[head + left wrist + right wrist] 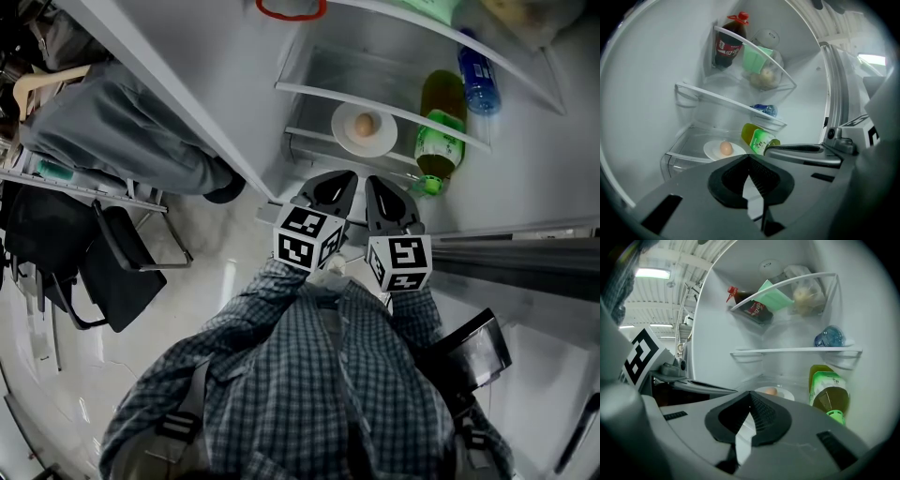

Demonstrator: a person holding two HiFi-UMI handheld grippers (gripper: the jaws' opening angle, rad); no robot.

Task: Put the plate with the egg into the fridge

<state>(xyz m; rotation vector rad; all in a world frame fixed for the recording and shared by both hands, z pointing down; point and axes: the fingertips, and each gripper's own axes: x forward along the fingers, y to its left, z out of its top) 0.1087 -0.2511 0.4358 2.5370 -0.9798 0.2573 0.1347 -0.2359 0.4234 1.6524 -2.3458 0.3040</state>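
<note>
Your left gripper (330,186) and right gripper (382,190) sit closed and empty, side by side, the plate (345,139) with the egg (366,124) just ahead on the fridge shelf (309,92).

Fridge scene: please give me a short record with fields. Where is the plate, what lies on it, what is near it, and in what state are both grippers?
place: open fridge
plate: white, resting on the lower shelf
egg: on the plate, near its middle
beside the plate: green bottle, at its right in the head view
above: blue bottle
left gripper: shut, nothing between the jaws, outside the fridge
right gripper: shut, nothing between the jaws, outside the fridge
task state: plate already inside
</note>
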